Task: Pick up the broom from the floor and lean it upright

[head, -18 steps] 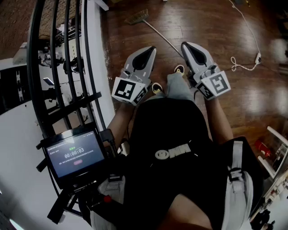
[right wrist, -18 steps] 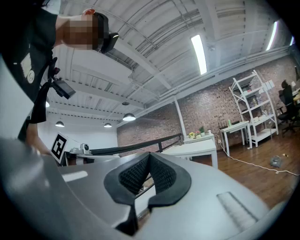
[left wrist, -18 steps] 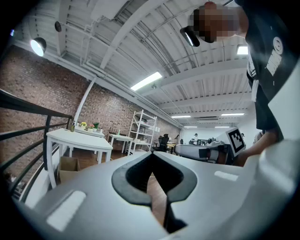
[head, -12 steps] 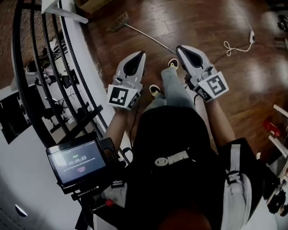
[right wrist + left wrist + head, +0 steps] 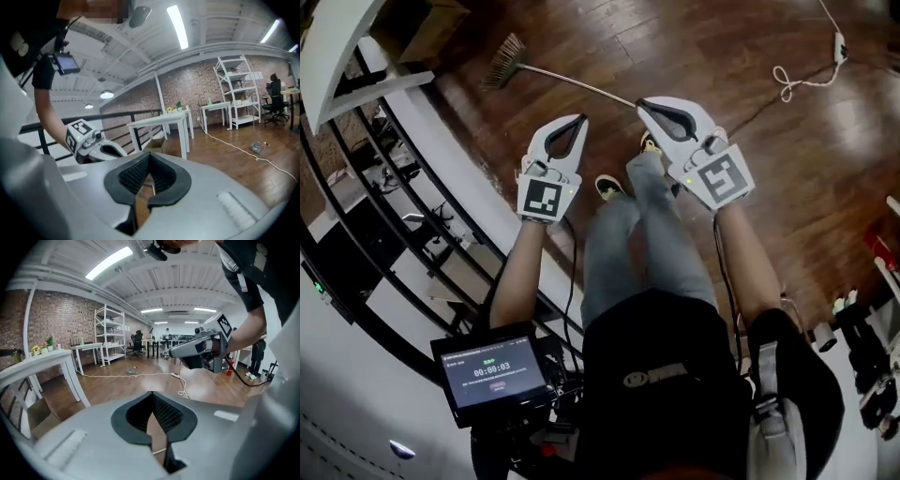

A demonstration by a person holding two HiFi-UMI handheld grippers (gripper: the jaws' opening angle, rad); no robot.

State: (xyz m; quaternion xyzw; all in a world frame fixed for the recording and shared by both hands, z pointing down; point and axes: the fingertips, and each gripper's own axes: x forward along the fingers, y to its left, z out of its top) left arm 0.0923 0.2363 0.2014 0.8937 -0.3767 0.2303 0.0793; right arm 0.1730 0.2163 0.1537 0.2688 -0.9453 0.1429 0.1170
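Observation:
The broom lies flat on the dark wood floor, its bristle head [image 5: 503, 61] at the upper left of the head view and its thin handle [image 5: 581, 86] running right towards my right gripper. My left gripper [image 5: 569, 125] hangs in the air short of the handle, jaws shut and empty. My right gripper [image 5: 651, 106] is held over the handle's near end, also shut on nothing. In the left gripper view my left gripper [image 5: 152, 393] is shut, with the right gripper [image 5: 201, 350] ahead of it. In the right gripper view my right gripper [image 5: 149, 153] is shut, and the left gripper [image 5: 93, 143] shows beside it.
A black railing [image 5: 366, 187] and a white table [image 5: 333, 56] with a cardboard box [image 5: 431, 28] border the left. A white cord [image 5: 792, 80] and power strip [image 5: 841, 42] lie at upper right. The person's legs [image 5: 647, 206] stand between the grippers. A white shelf unit [image 5: 110, 333] stands far back.
The view has swung: the arms now reach further out ahead of the body and the broom's head shows fully at upper left. Both grippers stay shut.

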